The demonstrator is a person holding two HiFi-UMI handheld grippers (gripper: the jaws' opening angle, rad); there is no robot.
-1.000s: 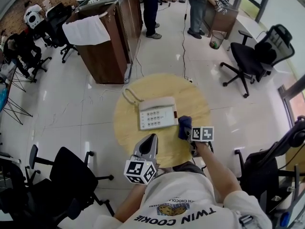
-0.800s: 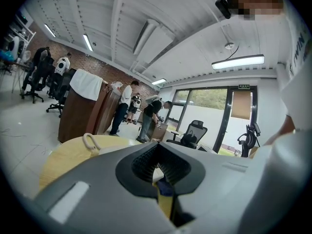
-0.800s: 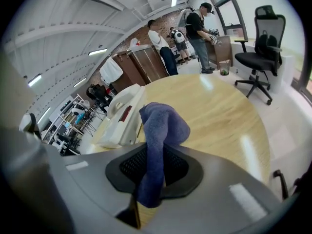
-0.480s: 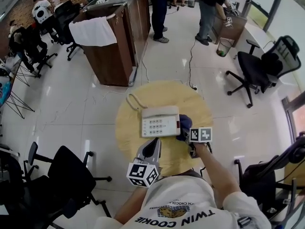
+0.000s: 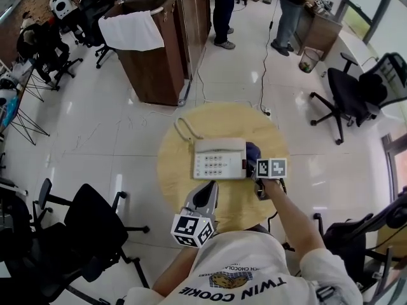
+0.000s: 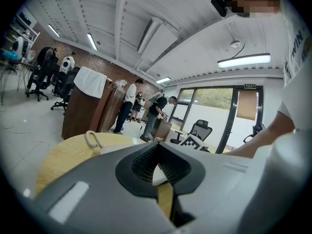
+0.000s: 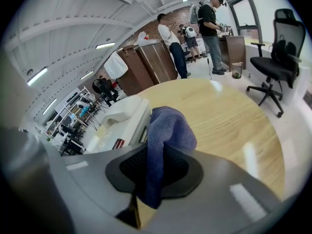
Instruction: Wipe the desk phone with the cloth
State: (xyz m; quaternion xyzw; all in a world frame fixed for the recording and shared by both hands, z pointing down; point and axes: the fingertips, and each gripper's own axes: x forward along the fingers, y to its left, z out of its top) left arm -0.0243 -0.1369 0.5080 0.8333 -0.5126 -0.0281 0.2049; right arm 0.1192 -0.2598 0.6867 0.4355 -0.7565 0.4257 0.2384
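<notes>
A white desk phone with a coiled cord lies on the round wooden table. My right gripper is shut on a blue cloth, which sits right at the phone's right edge. In the right gripper view the blue cloth bulges up out of the jaws, with the phone just to its left. My left gripper hovers over the table's near part, short of the phone, jaws shut with nothing between them. The left gripper view shows the cord beyond its jaws.
A brown wooden counter draped with a white towel stands behind the table. Black office chairs stand at the near left and far right. People stand at the far end.
The right gripper with the cloth has moved up along the phone's right side. The head view has shifted, so the table sits a little to the right. The left gripper holds its place.
</notes>
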